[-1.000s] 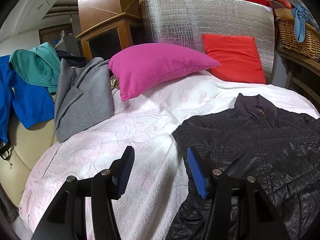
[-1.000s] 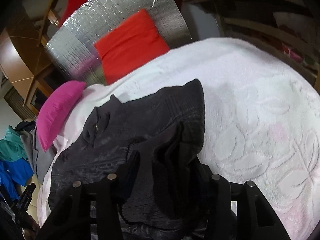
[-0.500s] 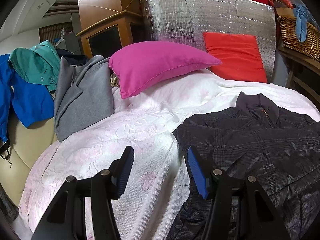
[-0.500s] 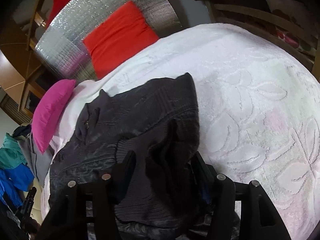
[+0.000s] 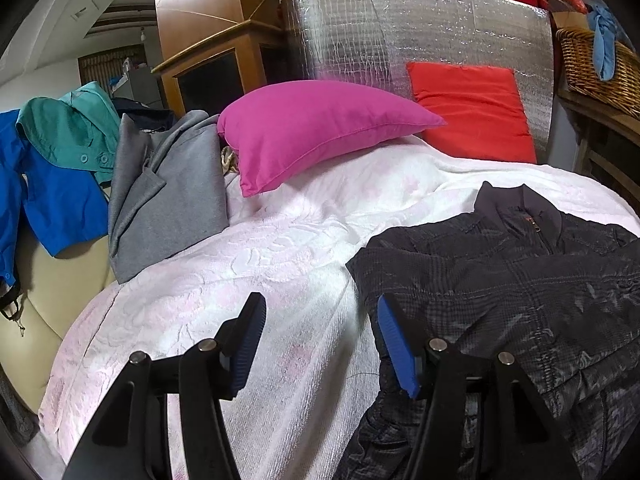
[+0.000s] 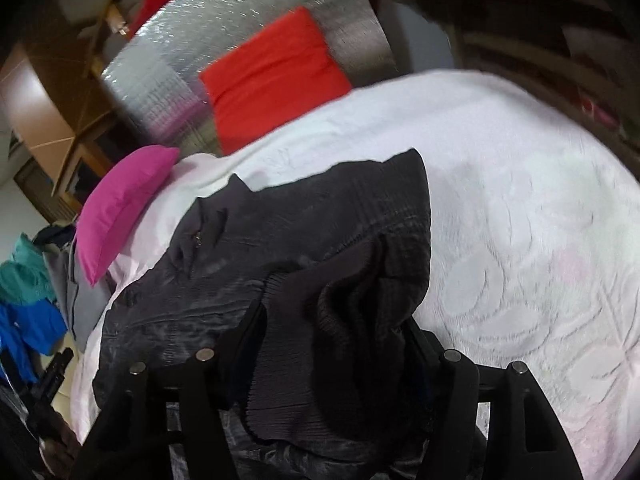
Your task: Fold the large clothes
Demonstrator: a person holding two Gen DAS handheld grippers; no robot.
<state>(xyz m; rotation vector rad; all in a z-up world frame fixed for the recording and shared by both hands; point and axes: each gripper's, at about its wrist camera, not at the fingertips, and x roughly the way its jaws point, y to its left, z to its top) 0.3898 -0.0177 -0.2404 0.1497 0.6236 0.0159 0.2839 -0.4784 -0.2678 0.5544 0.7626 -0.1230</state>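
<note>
A bed under a white quilted cover with a faint pink flower pattern point(image 5: 280, 264) fills both views. At its head stands a silver foil-faced panel point(image 5: 400, 44), with a red square cushion point(image 5: 468, 116) leaning on it and a magenta pillow point(image 5: 316, 128) lying just beside that. The dark charcoal checked zip-up jacket point(image 5: 520, 280) lies spread on the cover, collar toward the cushions, on the right of the left wrist view. A grey coat point(image 5: 168, 196) is draped over the bed's left edge, with a teal garment point(image 5: 68, 132) and a bright blue garment point(image 5: 52, 200) hanging beyond it. A wicker basket point(image 5: 596, 68) sits at the far right.

In the right wrist view a ribbed cuff and bunched sleeve of the jacket lie between the arms of the right hand-held gripper point(image 6: 332, 320), whose jaws have just been opening; the fabric fills the gap loosely and the pads look released. That picture is slightly blurred.

The left hand-held gripper point(image 5: 320, 344) hangs released over bare cover, its blue pads point(image 5: 396, 348) apart, the right pad just at the jacket's near edge.
</note>
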